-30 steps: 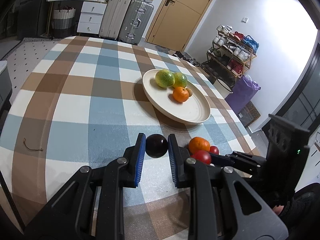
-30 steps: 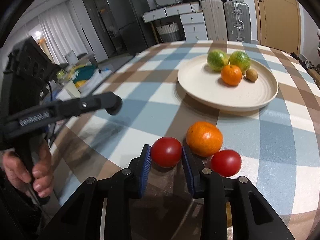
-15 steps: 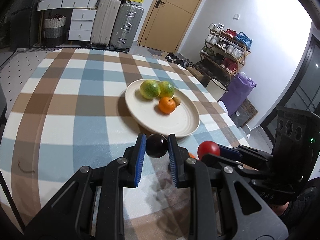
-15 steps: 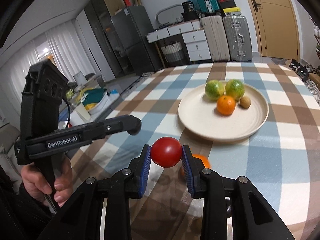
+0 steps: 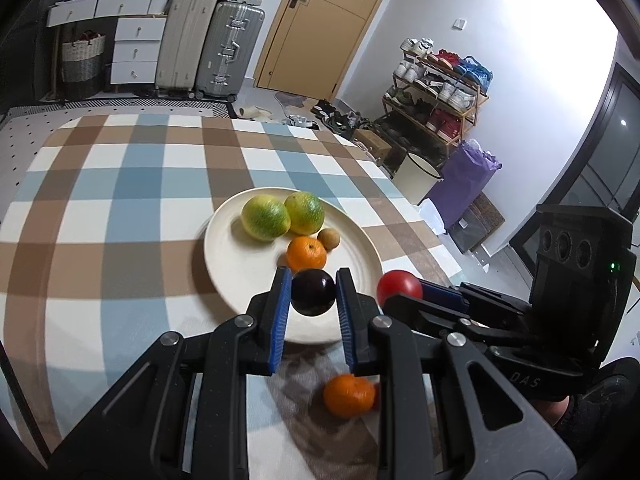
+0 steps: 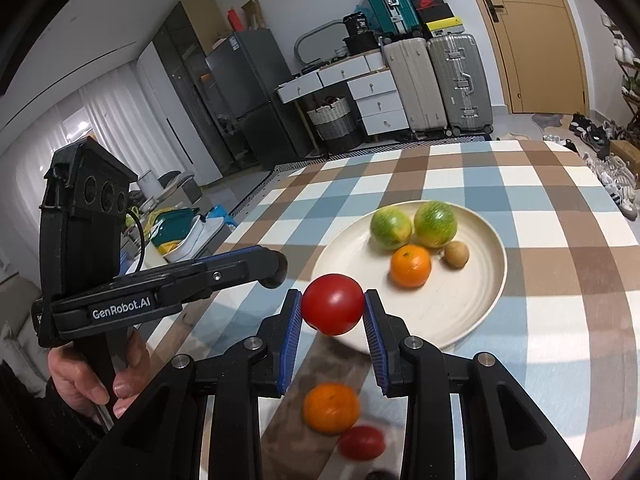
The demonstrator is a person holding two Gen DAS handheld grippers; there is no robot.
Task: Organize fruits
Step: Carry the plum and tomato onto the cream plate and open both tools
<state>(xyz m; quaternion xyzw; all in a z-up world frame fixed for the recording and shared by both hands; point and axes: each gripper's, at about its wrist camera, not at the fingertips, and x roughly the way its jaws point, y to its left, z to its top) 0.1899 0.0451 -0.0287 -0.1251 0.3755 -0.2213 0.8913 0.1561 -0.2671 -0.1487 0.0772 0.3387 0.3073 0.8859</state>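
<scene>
Your left fingers (image 5: pixel 280 312) clamp a dark plum (image 5: pixel 313 292) above the near rim of the cream plate (image 5: pixel 240 272), and your right fingers (image 6: pixel 291 334) clamp a red tomato (image 6: pixel 332 304) beside that plate. Below, an orange (image 6: pixel 330 408) and another tomato (image 6: pixel 362 442) lie on the checked table (image 5: pixel 120 220).

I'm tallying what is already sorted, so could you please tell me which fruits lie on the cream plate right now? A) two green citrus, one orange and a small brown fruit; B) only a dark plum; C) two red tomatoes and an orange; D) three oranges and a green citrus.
A: on the plate lie two green citrus, one orange and a small brown fruit.
</scene>
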